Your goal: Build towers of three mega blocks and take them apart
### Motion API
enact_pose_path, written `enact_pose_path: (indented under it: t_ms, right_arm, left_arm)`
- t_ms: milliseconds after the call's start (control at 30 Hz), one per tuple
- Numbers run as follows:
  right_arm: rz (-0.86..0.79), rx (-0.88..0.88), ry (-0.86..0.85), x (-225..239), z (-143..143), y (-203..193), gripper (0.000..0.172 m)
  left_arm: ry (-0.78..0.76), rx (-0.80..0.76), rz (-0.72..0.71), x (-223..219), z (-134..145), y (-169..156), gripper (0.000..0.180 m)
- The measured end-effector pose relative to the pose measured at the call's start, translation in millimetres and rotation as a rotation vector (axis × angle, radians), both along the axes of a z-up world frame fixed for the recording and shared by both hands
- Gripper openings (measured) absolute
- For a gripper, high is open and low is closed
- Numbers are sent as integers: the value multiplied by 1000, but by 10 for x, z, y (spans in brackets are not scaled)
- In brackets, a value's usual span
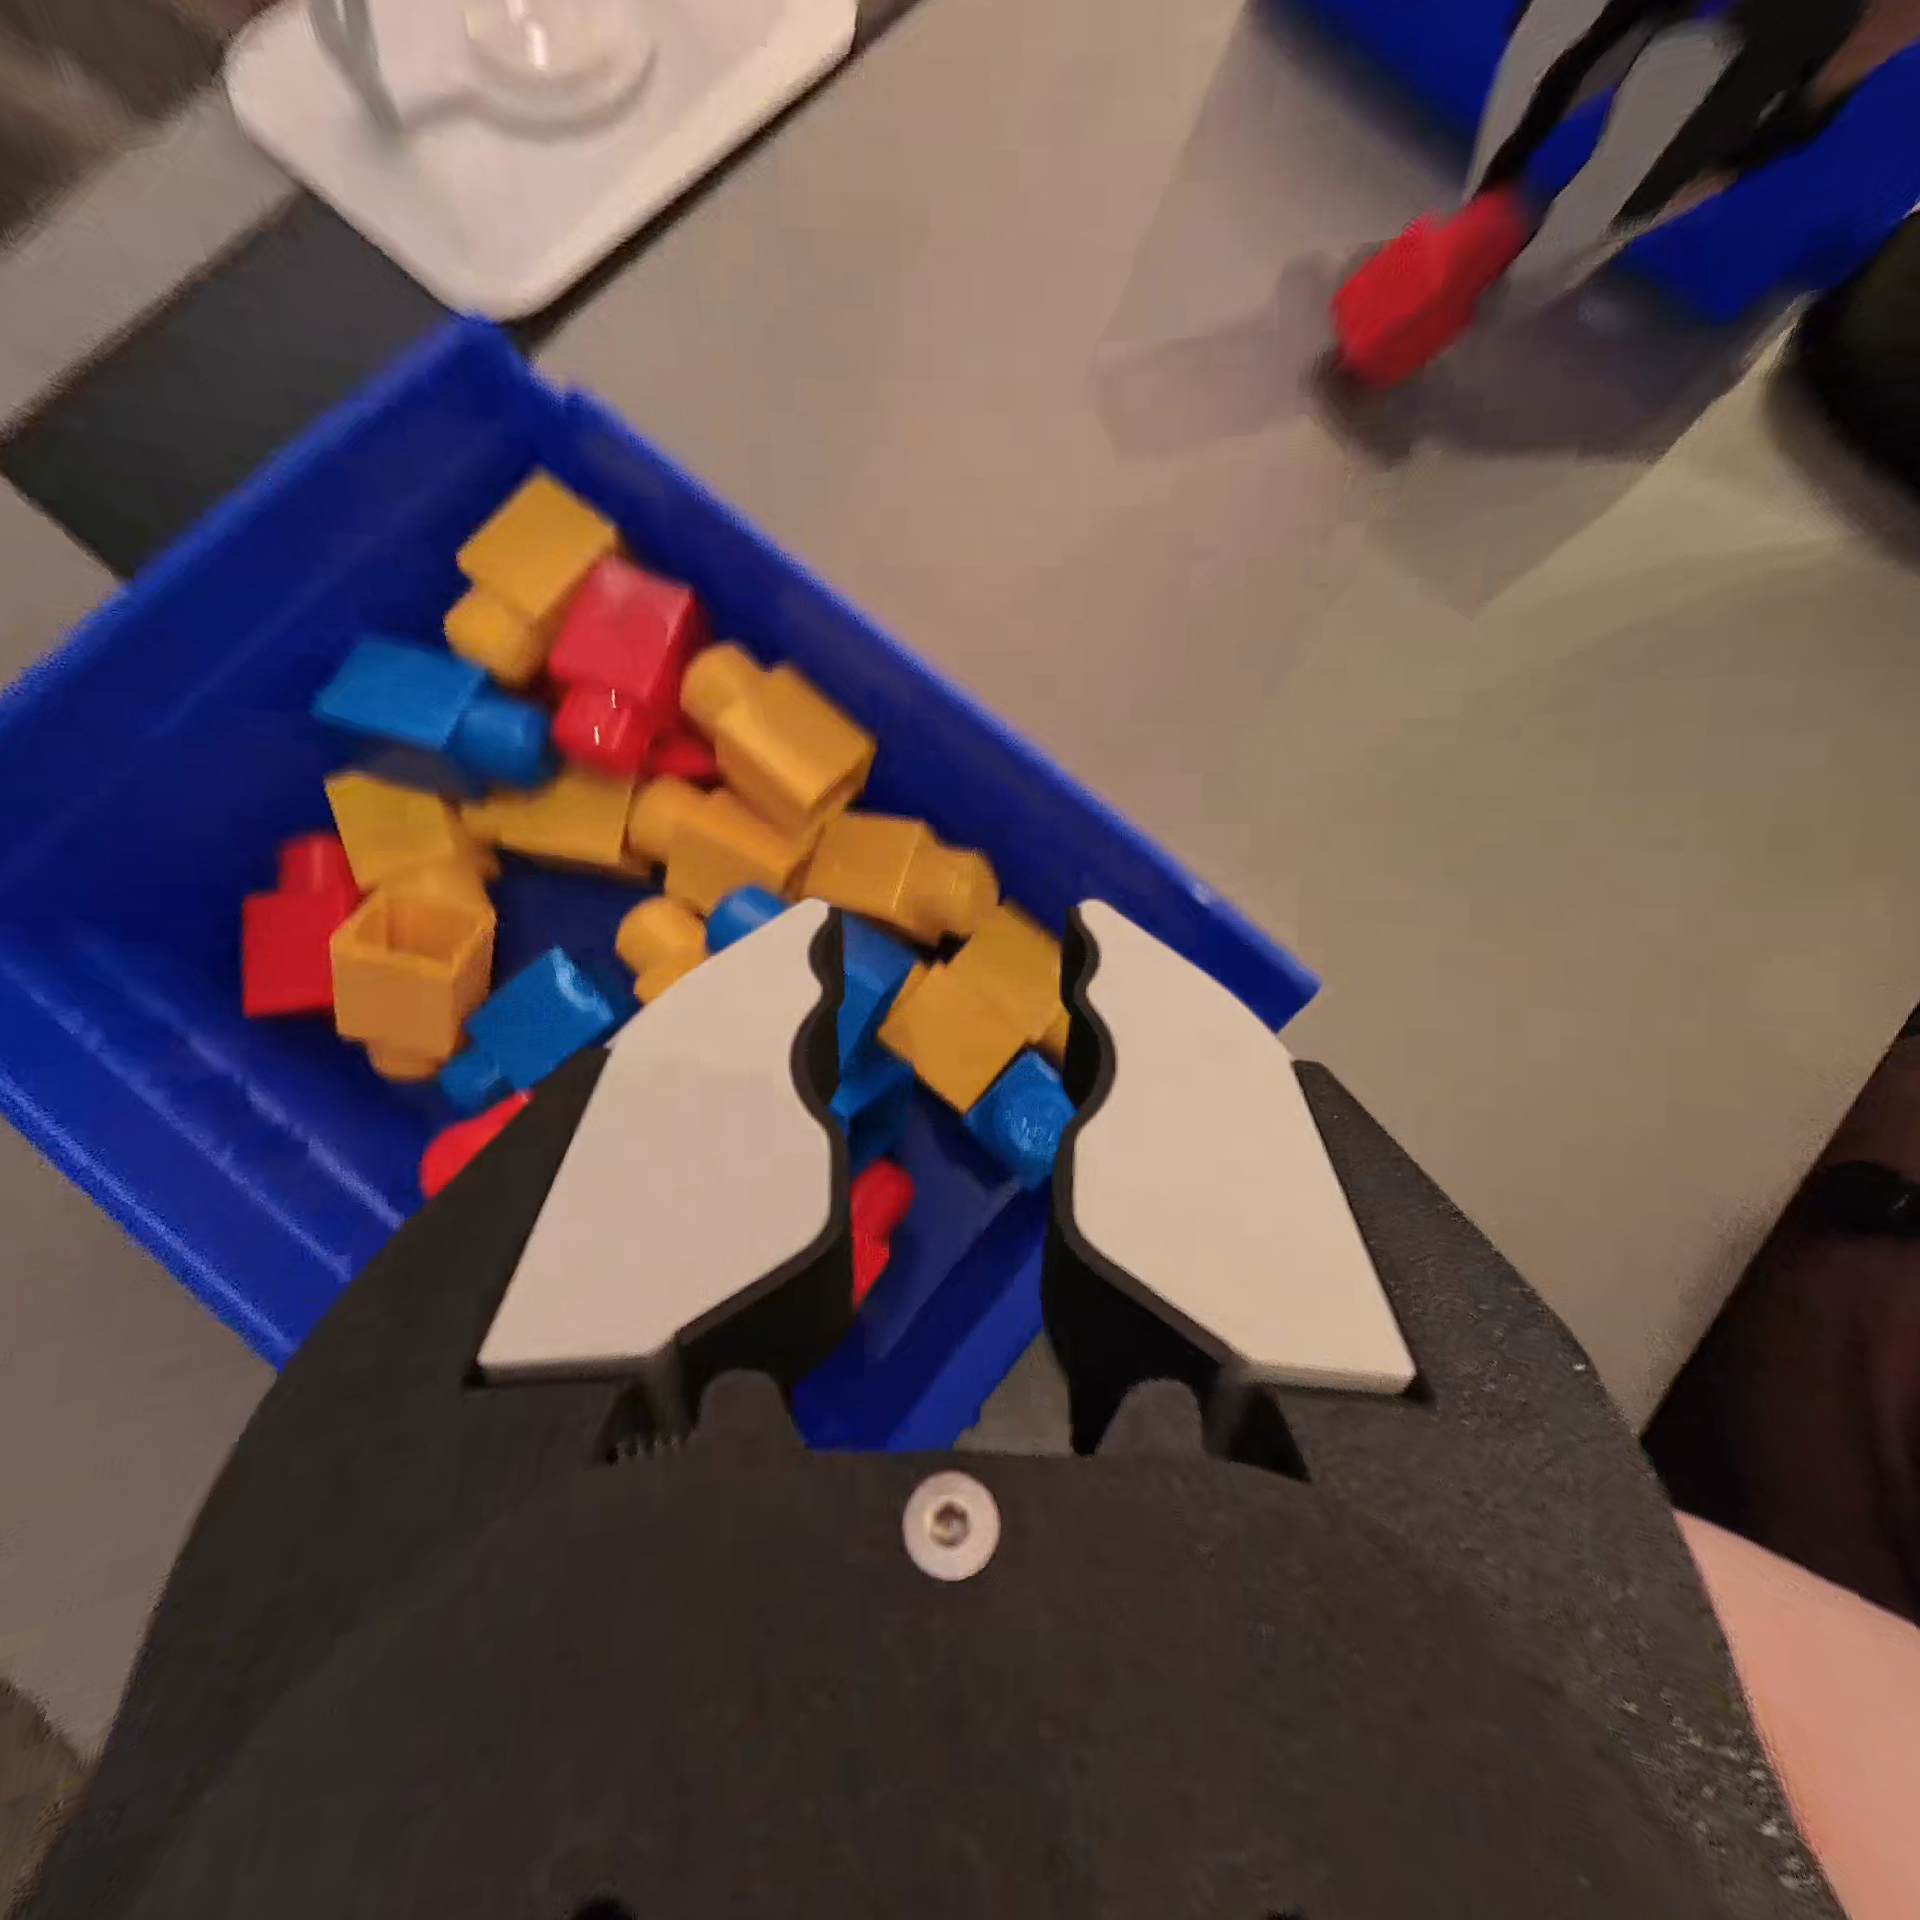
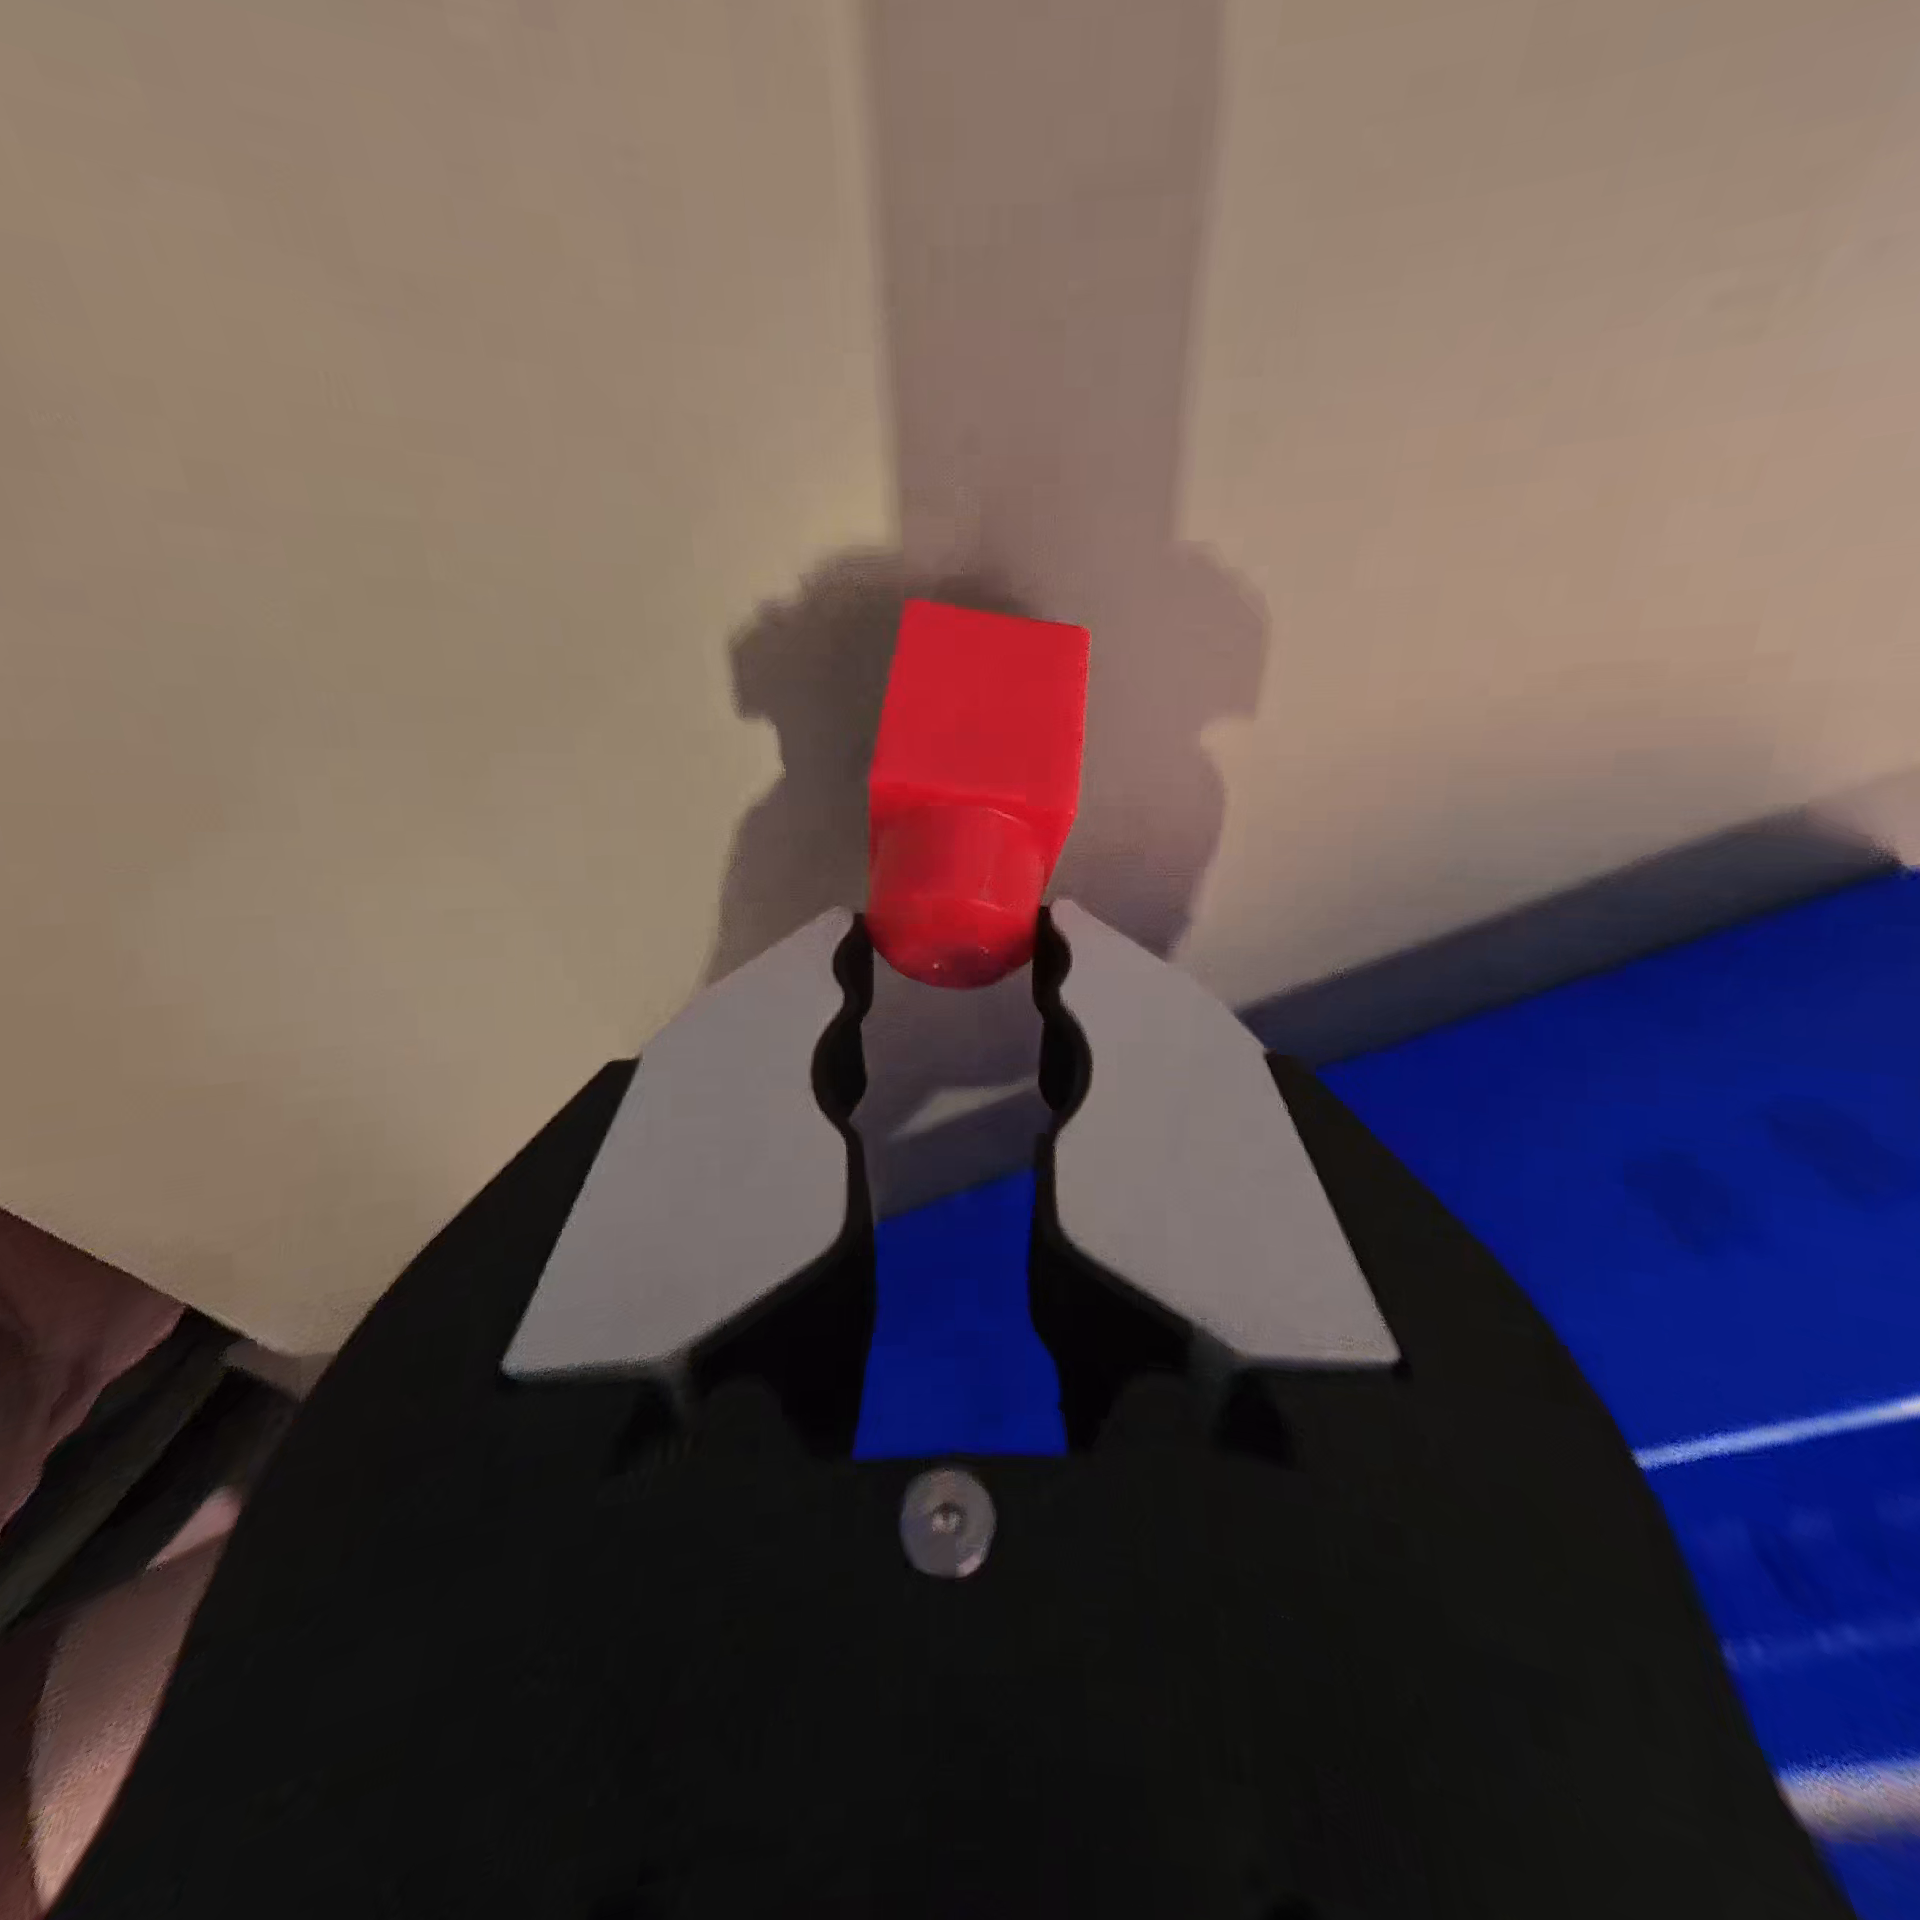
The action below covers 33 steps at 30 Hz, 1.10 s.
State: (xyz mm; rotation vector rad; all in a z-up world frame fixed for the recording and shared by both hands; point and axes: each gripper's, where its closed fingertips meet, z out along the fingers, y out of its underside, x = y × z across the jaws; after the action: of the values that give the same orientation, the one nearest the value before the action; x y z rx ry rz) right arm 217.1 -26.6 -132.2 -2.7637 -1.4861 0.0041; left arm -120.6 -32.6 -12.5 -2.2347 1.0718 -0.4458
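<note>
Left wrist view: left claw [image 1: 951, 935] hovers over a glossy blue plastic bin [image 1: 1039, 790]; its pale flat-faced fingers [image 1: 707, 1101], edged with wavy black pads, stand part open with nothing pressed between them; below the gap lie a yellow block [image 1: 977, 1013] and blue blocks [image 1: 1023, 1117]. Bin carries a loose heap of moulded blocks, smooth and shiny, each a cube with one round stud; yellow most, some red [image 1: 623, 644], some blue [image 1: 400, 691]. Bin sits on a matte grey-beige bench [image 1: 1351, 727]; a white square tray [image 1: 540, 208] with something clear on it lies beyond, blurred. Far right, the right claw [image 1: 1538, 208] carries a red block [image 1: 1423, 291] just above the bench, blurred.

Right wrist view: right claw [image 2: 956, 925] narrowed on the rounded stud of the red block [image 2: 982, 717]; both black pads press the stud's sides; the square body points away over the bench [image 2: 416, 520]; a second blue bin [image 2: 1610, 1247], smooth-walled, sits low right.
</note>
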Motion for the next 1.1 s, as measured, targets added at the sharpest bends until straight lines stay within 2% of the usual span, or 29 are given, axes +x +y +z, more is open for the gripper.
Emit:
enact_pose_path:
  t_ms: [167, 267, 367, 533, 633, 767, 900, 1100]
  right_arm:
    - [-43, -68, -153, 140, -39, 96, 31]
    - [-36, -66, -185, 93, -29, 192, 31]
    - [-22, -57, -202, 30, -11, 264, 31]
    - [-23, -32, -211, -53, 45, 336, 31]
    - [-19, -46, -246, -52, 50, 335, 31]
    - [-3, -46, -263, -83, 56, 342, 31]
    - [-6, -1, -262, -122, 60, 419, 33]
    - [-4, 115, -171, -228, 133, 528, 55]
  left_arm:
    - [169, -101, 62, -235, -364, 98, 38]
    - [166, -158, 32, -169, -513, 133, 41]
    - [161, -256, 119, -177, -655, 212, 42]
    - [174, -306, 278, -243, -714, 331, 45]
    - [234, -343, 337, -320, -786, 316, 48]
    - [224, -400, 347, -272, -855, 290, 52]
    - [296, -478, 345, -287, -994, 204, 59]
    - [304, -482, 349, -239, -1051, 271, 50]
